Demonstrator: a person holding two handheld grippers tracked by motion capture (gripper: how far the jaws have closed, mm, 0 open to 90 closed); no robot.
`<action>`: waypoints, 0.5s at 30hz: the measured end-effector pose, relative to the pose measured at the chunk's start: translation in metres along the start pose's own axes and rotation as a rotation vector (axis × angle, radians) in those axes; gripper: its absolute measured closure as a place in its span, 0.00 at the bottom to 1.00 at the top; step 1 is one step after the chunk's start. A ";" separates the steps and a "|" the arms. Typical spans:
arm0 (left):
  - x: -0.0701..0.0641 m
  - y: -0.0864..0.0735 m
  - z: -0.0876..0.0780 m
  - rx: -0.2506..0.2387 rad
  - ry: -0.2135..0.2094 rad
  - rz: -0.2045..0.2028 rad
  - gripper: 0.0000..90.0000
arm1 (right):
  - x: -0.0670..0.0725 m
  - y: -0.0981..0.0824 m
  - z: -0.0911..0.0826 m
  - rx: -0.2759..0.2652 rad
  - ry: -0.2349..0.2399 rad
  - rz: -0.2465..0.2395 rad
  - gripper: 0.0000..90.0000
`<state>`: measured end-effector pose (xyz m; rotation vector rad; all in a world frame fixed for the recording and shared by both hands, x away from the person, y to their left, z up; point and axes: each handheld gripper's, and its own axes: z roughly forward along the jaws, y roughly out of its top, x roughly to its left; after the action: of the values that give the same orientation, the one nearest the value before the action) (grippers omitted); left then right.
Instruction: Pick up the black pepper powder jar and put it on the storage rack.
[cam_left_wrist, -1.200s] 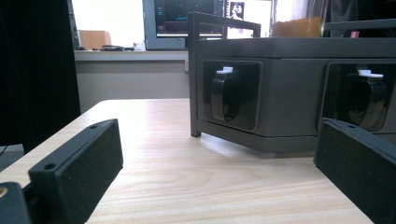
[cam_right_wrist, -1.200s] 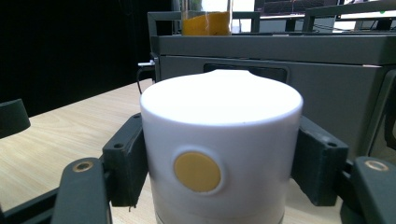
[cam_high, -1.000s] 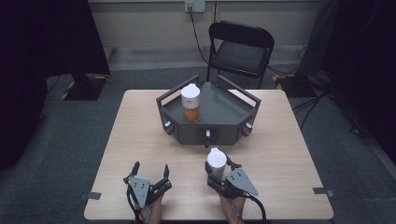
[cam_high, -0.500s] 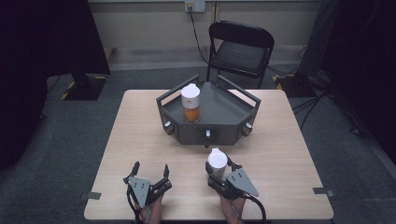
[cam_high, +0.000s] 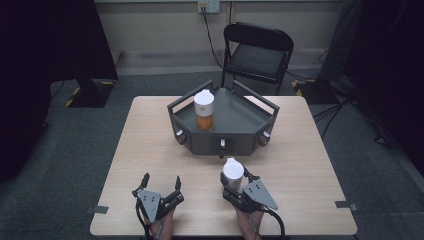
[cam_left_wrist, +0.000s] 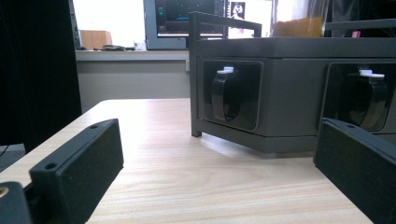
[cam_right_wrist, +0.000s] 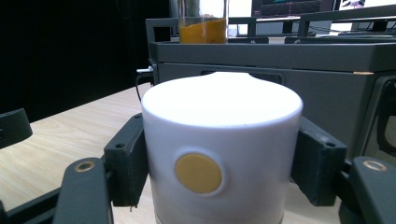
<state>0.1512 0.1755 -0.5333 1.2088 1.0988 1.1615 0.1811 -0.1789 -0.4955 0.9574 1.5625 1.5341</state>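
High view: my right gripper (cam_high: 234, 176) is clamped on the white-capped jar (cam_high: 233, 170), upright on the table (cam_high: 310, 165) just in front of the grey tray (cam_high: 240, 125), w/ a second jar (cam_high: 204, 110) on the tray's left, so a spot beside it looks open. Left gripper (cam_high: 160, 181) rests w/ jaws apart, nothing in them.

Left gripper view: tray's front face ahead, jaws wide, prob. on standby.

Right gripper view: pads (cam_right_wrist: 126, 161) squeeze the jar's cap on both sides, giving a firm grip for a lift.
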 end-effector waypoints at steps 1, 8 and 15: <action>0.000 0.000 0.000 0.000 0.001 0.000 0.01 | 0.000 0.001 0.000 0.000 0.002 0.000 0.33; 0.000 0.000 0.000 0.000 0.001 0.000 0.01 | 0.000 0.003 -0.001 -0.013 0.008 -0.003 0.33; 0.000 0.000 0.000 0.001 0.001 0.001 0.01 | -0.003 0.009 -0.001 -0.003 0.014 0.001 0.33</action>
<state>0.1513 0.1752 -0.5332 1.2092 1.1002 1.1625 0.1812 -0.1816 -0.4866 0.9477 1.5688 1.5465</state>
